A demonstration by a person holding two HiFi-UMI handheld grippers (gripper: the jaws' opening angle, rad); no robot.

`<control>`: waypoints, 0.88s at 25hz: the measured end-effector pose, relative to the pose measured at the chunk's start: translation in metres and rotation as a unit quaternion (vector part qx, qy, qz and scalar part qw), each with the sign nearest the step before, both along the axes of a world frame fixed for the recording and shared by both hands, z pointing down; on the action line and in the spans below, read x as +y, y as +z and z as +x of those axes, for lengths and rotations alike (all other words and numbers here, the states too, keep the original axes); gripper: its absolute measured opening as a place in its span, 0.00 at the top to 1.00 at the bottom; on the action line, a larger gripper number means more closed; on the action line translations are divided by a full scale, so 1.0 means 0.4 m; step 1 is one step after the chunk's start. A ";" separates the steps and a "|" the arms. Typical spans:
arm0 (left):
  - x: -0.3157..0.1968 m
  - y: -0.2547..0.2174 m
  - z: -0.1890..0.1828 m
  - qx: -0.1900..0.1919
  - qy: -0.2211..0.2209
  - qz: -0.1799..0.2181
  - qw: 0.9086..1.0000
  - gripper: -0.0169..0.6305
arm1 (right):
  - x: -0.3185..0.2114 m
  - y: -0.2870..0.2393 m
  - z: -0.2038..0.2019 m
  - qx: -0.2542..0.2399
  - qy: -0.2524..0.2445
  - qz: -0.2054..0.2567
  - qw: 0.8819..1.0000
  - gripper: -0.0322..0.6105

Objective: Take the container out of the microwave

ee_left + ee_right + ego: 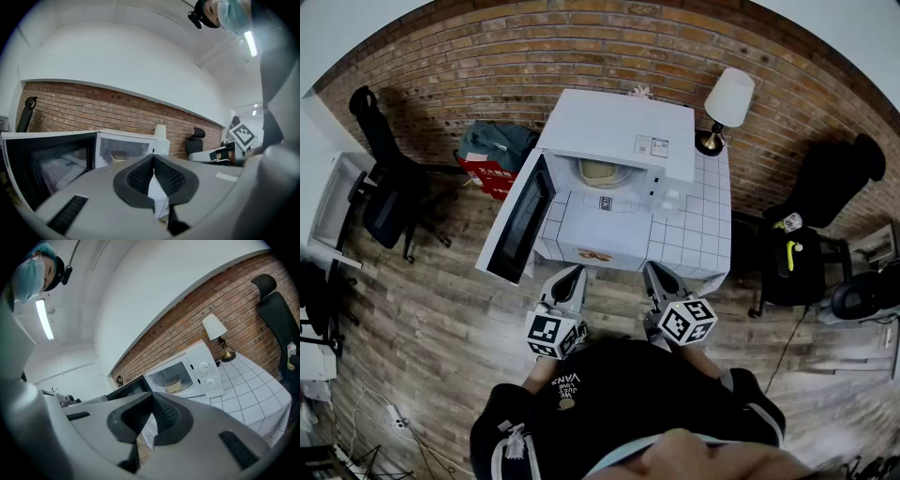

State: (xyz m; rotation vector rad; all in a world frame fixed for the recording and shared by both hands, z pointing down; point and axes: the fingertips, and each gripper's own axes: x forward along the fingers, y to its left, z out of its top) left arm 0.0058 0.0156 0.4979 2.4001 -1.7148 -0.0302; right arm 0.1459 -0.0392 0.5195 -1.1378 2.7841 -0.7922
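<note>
The white microwave (619, 141) stands on a table with a tiled white cloth (698, 230), and its door (520, 220) is swung open to the left. Inside sits a pale round container (600, 172), which also shows in the left gripper view (123, 154) and in the right gripper view (173, 385). My left gripper (574, 274) and right gripper (652, 270) hover side by side at the table's near edge, well short of the microwave. Both are shut with nothing between the jaws, as the left gripper (153, 159) and right gripper (152, 397) show in their own views.
A table lamp (727, 103) stands to the right of the microwave, near the brick wall. A black office chair (389, 187) and a red bag (487, 176) are on the wooden floor at the left. Another black chair (806, 253) is at the right.
</note>
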 end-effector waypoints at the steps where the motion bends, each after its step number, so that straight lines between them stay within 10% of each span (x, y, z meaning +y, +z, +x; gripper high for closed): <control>1: 0.000 0.001 -0.003 0.001 0.001 -0.001 1.000 0.95 | -0.001 -0.001 -0.002 -0.003 0.003 0.001 1.000 0.94; 22: -0.067 0.034 -0.133 0.017 0.058 -0.016 0.998 0.95 | -0.048 0.010 -0.098 -0.046 0.085 -0.019 0.995 0.94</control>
